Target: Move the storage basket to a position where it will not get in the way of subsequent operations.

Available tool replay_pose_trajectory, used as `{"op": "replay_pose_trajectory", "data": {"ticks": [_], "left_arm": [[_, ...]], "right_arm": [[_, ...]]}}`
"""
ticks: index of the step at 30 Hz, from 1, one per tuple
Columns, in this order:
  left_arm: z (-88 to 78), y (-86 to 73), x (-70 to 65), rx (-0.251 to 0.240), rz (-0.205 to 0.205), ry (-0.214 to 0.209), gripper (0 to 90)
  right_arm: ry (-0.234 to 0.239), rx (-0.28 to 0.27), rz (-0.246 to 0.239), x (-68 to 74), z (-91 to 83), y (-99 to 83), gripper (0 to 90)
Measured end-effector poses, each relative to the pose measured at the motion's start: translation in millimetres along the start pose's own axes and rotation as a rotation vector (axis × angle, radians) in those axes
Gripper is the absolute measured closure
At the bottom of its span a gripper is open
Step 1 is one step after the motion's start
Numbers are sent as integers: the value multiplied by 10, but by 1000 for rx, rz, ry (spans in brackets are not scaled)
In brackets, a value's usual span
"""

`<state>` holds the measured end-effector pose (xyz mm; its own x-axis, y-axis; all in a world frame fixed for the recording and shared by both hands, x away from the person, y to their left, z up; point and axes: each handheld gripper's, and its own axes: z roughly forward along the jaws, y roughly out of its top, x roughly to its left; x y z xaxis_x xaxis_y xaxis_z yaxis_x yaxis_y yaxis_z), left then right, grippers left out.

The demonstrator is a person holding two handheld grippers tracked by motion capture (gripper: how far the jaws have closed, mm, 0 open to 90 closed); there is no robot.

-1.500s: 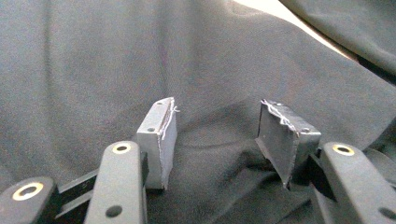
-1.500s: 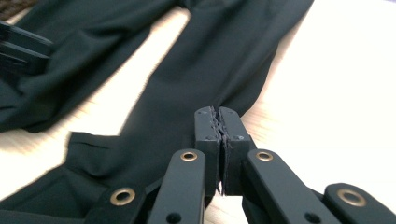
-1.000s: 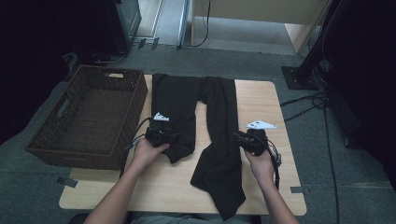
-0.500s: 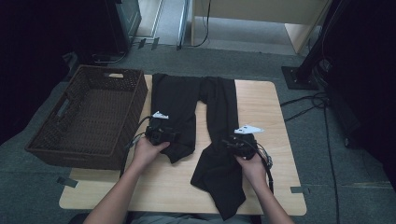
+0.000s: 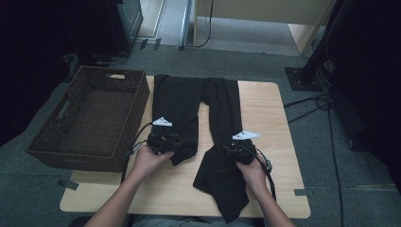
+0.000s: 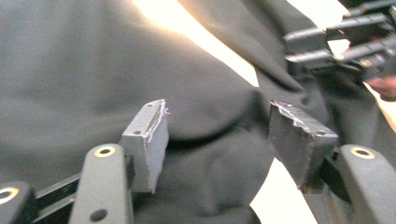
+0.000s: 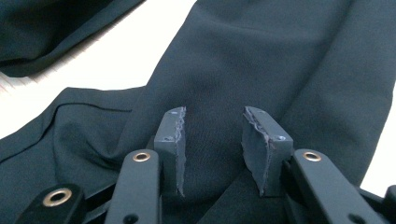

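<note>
Black trousers (image 5: 189, 104) lie flat on the wooden table (image 5: 269, 109), waist at the far edge, legs toward the person. The left leg's end is folded up under my left gripper (image 5: 181, 145). In the left gripper view my left gripper (image 6: 217, 135) stands open and has just been opening, with a bulge of cloth (image 6: 219, 154) between the pads and not pinched. My right gripper (image 5: 223, 151) rests on the right leg. In the right gripper view its jaws (image 7: 212, 140) are apart over flat fabric (image 7: 280, 60), having just opened.
A dark wicker basket (image 5: 140, 106) sits at the table's left edge, touching it. The right gripper (image 6: 336, 42) also appears at the top right of the left gripper view. Bare wood lies right of the trousers and along the near edge. Cables (image 5: 307, 101) run across the floor.
My right gripper has moved left and nearer the person, onto the right trouser leg. My left gripper has hardly shifted over the folded left leg.
</note>
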<state>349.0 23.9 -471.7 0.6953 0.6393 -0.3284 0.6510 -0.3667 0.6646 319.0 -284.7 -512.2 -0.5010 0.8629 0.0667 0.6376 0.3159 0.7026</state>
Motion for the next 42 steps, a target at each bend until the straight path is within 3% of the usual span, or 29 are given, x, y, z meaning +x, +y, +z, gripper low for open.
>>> {"op": "replay_pose_trajectory", "data": {"ticks": [1, 2, 3, 4, 8, 10, 11, 12, 13, 15, 16, 19, 21, 24, 26, 28, 29, 31, 33, 35, 36, 38, 39, 42], "left_arm": [[18, -12, -53, 10, 8, 3, 350], [60, -49, -138, 36, 40, 16, 337], [89, -71, -168, 56, 62, 46, 320], [89, -71, -168, 56, 62, 46, 309], [238, -138, -135, 136, 101, 107, 308], [288, -159, -120, 135, 116, 139, 324], [306, -153, -124, 122, 134, 172, 373], [306, -153, -124, 122, 134, 172, 433], [309, -152, -113, 111, 176, 196, 540], [300, -143, -93, 114, 183, 191, 680], [255, -95, -50, 123, 144, 152, 733], [159, -29, -27, 102, 121, 110, 823], [-27, 106, -11, 54, 75, 34, 834], [-144, 216, 8, 31, 70, 6, 835], [-253, 404, 99, 34, 25, -66, 831], [-304, 518, 160, 28, 2, -94, 830], [-304, 518, 160, 28, 2, -94, 831], [-351, 707, 236, 12, 21, -41, 835], [-343, 773, 284, 14, 24, -21, 835], [-267, 911, 479, 5, -13, 13, 834], [-267, 911, 479, 5, -13, 13, 832], [-180, 951, 610, 7, -23, 55, 828], [-85, 949, 729, 5, -58, 95, 827], [85, 899, 879, 39, -110, 141, 809]], "right_arm": [[0, -4, 8, 4, -3, -9, 600], [4, -6, 11, -3, -13, -21, 599], [5, -10, 15, -3, -13, -25, 599], [5, -10, 15, -3, -13, -25, 599], [-2, -26, 7, 1, -14, -47, 599], [-5, -29, 4, 8, -12, -51, 599], [-10, -31, -1, 16, -14, -59, 600], [-10, -31, -1, 16, -14, -59, 600], [-13, -38, 1, 25, -13, -70, 602], [-21, -50, -5, 27, -12, -85, 602], [-24, -56, -12, 34, -10, -94, 602], [-26, -56, -13, 40, -13, -101, 603], [-25, -57, -13, 39, -12, -101, 608], [-24, -59, -17, 34, -11, -102, 618], [-22, -59, -17, 33, -11, -102, 622], [-22, -59, -16, 34, -13, -103, 624], [-22, -59, -16, 34, -13, -103, 624], [-23, -58, -16, 39, -14, -105, 626], [-22, -60, -16, 39, -14, -106, 626], [-23, -61, -17, 38, -14, -107, 626], [-23, -61, -17, 38, -14, -107, 626], [-24, -62, -19, 40, -14, -108, 634], [-21, -63, -20, 42, -13, -108, 637], [-18, -65, -23, 41, -10, -109, 642]]}}
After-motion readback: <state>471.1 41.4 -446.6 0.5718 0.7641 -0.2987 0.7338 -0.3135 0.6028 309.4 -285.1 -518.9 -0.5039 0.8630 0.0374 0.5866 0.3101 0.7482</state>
